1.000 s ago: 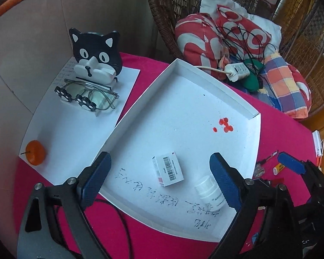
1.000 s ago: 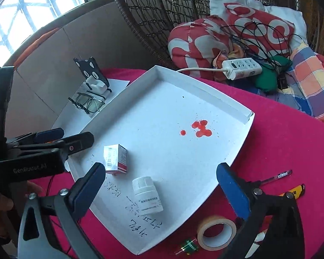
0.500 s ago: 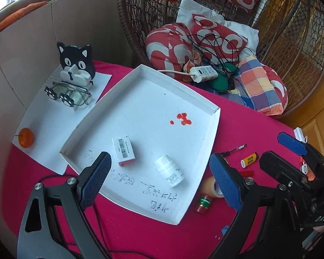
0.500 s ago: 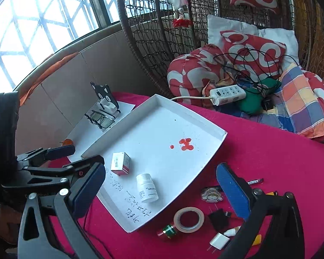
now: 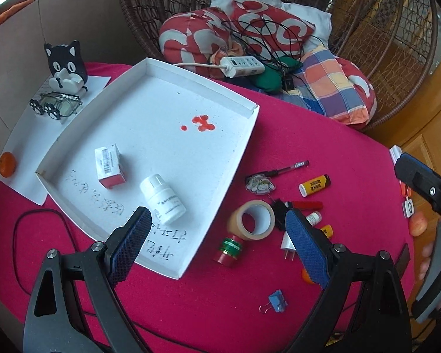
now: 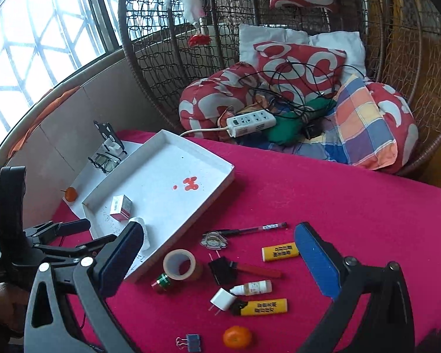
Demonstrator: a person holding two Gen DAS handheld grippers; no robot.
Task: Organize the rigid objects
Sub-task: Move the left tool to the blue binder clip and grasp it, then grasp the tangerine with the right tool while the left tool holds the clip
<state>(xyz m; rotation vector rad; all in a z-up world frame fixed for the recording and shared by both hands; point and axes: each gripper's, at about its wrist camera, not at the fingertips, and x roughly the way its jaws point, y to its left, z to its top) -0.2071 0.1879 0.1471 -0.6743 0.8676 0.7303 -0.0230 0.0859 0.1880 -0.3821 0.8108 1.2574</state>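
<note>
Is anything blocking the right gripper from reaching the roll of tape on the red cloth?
Nothing visible does. The right gripper hangs open above the tape roll, with only air between. The small green-and-red bottle and black plug lie close beside it.

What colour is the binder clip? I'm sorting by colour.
Blue, with silver wire handles; the binder clip shows best in the left wrist view.

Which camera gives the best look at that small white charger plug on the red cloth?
The right wrist view: the white charger plug lies in the open, prongs visible. In the left wrist view, the plug is partly hidden behind a finger of the left tongs.
</note>
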